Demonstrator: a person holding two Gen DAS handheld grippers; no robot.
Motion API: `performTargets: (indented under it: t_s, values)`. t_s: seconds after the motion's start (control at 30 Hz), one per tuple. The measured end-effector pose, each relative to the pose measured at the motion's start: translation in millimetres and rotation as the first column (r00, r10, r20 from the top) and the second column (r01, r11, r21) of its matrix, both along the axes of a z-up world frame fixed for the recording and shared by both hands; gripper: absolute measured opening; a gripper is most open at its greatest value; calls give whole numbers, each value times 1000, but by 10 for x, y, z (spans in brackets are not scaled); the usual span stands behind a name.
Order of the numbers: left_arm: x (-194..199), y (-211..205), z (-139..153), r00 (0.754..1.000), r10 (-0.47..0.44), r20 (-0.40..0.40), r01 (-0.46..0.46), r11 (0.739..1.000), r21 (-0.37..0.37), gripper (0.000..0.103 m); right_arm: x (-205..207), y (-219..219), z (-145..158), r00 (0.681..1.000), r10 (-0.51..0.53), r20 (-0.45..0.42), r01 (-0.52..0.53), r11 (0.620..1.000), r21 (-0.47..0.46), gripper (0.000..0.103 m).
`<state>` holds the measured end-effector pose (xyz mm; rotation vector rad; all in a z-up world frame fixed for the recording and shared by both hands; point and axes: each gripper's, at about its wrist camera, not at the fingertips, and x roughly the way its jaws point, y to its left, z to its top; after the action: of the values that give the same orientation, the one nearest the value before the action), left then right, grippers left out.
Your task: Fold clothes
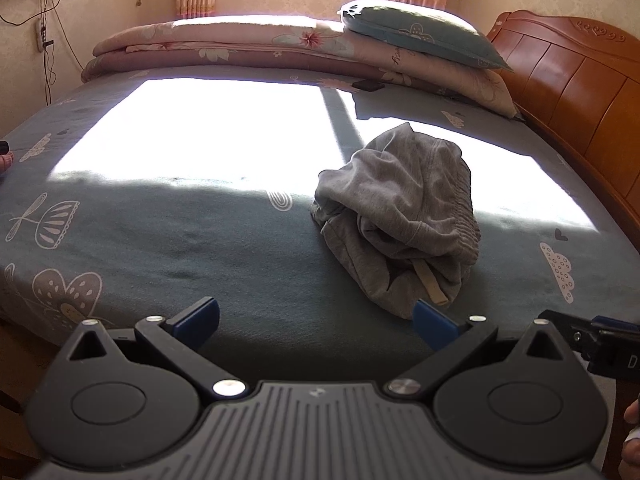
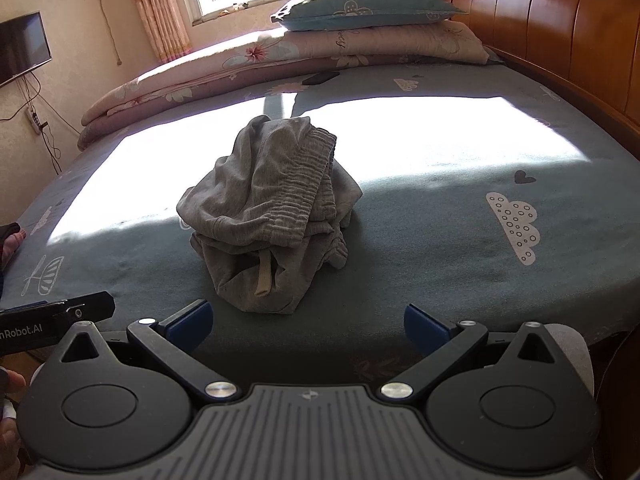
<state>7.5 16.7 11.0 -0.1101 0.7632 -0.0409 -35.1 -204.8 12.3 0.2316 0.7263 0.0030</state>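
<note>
A crumpled grey garment with an elastic waistband and a beige drawstring lies bunched on the teal bed sheet, right of centre in the left wrist view point(image 1: 400, 216) and at centre in the right wrist view point(image 2: 272, 216). My left gripper point(image 1: 316, 322) is open and empty at the bed's near edge, just below and left of the garment. My right gripper point(image 2: 308, 322) is open and empty, just short of the garment's near edge. Each gripper shows at the edge of the other's view: the right one point(image 1: 596, 338) and the left one point(image 2: 56, 318).
The bed sheet point(image 1: 160, 232) has a bright sunlit patch across its middle. Folded floral quilts point(image 1: 224, 46) and a teal pillow point(image 1: 420, 34) lie at the far side. A dark phone point(image 2: 320, 77) lies near them. A wooden headboard point(image 1: 580, 92) stands at right.
</note>
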Motion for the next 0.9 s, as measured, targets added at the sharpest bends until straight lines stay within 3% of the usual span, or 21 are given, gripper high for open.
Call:
performTargets:
  t_s: [0.4,0.6,0.73,0.83,0.9]
  values:
    - [182,-86,-42,999,-40,-6,41,999,30,103,30,-133,38,997,28,76,-36,994,100,103]
    - [523,-49,-120,998,-55,-7,55,998,-21,103,308,-184,-17,996,45,75,-53,992,110,103]
    - [789,50,-192,998,-41,46,44,996,-74,103,480,-266,-102,981,80,178,-101,989,109,103]
    - [1045,104,-250,999,-36,23,38,995,-94,102,636,-365,-189,961,107,255,-139,984,111,103]
    - [1268,80,-295,997,-72,-32,70,996,-55,102,816,-429,-249,965,129,228,-155,983,100,103]
